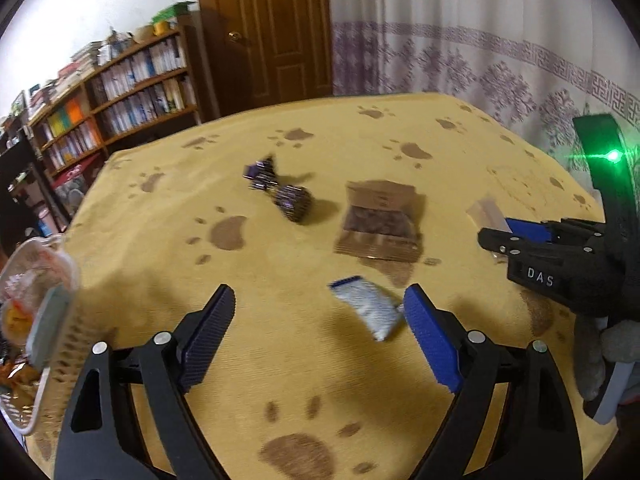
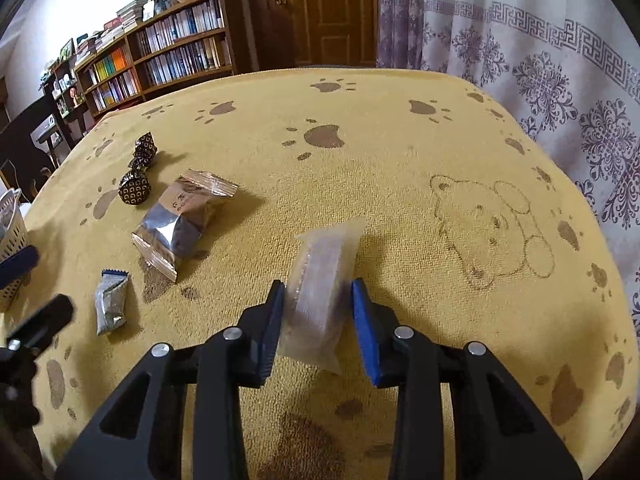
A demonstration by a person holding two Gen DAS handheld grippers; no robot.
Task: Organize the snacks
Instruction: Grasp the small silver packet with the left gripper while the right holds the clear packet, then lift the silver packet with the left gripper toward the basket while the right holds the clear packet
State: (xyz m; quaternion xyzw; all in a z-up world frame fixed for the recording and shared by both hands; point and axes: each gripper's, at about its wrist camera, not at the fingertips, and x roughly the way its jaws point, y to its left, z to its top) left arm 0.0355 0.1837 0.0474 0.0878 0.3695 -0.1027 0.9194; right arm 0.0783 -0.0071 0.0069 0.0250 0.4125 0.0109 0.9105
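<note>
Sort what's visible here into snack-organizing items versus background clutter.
Job items: translucent snack packet between the right claw's fingers; silver-blue packet; brown snack bag; two dark foil candies; white basket; open left claw.

Background: bookshelf, door, curtain, paw-print cloth.

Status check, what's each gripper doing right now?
Left gripper open, empty. Right gripper shut on clear packet. Three snacks loose on cloth; basket at left. Nothing blocking.

4 snack packets (image 2: 182, 222) on table (image 2: 400, 168), basket (image 2: 12, 248) at left edge
</note>
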